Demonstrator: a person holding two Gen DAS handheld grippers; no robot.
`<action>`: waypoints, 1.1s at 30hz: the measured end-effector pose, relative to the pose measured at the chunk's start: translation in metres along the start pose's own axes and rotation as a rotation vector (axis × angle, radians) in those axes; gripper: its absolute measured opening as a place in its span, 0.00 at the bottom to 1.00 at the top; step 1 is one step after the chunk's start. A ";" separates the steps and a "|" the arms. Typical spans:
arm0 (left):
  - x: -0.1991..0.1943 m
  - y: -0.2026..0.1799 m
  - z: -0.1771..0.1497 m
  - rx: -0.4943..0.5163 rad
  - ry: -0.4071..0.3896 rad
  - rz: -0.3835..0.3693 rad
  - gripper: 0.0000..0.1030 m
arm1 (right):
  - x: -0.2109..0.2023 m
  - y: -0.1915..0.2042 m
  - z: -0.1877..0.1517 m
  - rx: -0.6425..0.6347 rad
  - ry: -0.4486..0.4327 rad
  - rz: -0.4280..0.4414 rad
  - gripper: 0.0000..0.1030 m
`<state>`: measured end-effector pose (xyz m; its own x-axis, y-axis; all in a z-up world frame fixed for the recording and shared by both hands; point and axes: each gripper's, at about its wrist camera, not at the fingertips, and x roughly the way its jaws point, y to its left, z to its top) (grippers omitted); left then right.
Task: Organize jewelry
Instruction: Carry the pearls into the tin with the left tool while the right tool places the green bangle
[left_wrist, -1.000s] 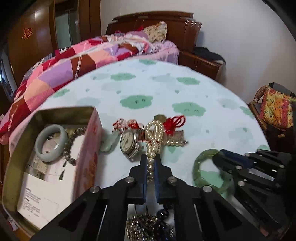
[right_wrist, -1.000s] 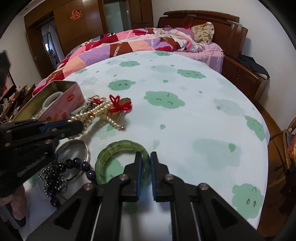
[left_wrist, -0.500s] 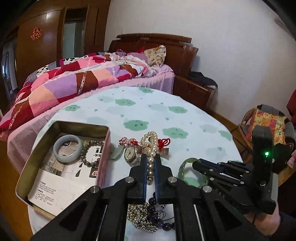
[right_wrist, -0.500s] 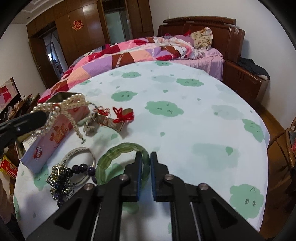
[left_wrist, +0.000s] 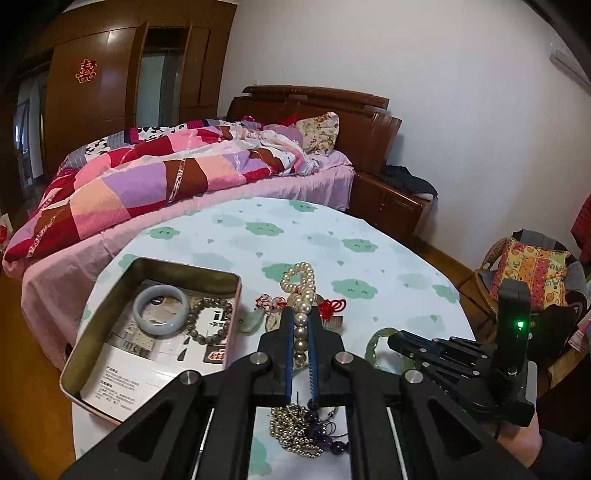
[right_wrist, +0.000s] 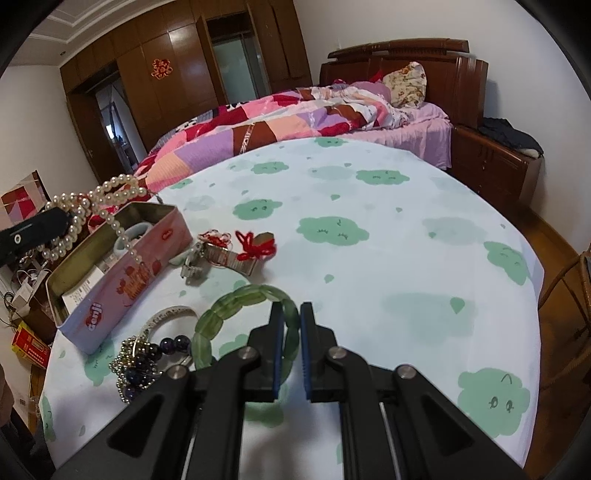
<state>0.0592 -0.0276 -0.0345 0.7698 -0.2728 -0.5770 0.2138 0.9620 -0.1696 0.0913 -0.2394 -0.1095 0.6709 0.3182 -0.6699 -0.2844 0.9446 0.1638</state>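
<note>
Pearl necklace (left_wrist: 300, 314) now hangs clear above the counter (right_wrist: 388, 258), just right of the pink tin (right_wrist: 122, 273), pinched in the left hand-held gripper (left_wrist: 300, 332), higher than a second ago. The right hand-held gripper (right_wrist: 288, 325) still clamps the green bangle (right_wrist: 229, 306) lying near the tin.
</note>
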 end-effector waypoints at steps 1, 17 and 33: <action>-0.001 0.001 0.000 -0.002 -0.003 0.004 0.05 | 0.000 0.000 0.000 -0.001 -0.001 0.001 0.10; -0.017 0.014 0.003 -0.021 -0.042 0.025 0.05 | -0.007 0.003 -0.001 -0.014 -0.015 0.018 0.10; -0.028 0.035 0.005 -0.061 -0.057 0.055 0.05 | -0.019 0.025 0.012 -0.013 -0.033 0.099 0.10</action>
<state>0.0484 0.0141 -0.0208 0.8128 -0.2167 -0.5408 0.1342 0.9729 -0.1882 0.0804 -0.2211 -0.0841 0.6612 0.4123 -0.6268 -0.3591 0.9075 0.2181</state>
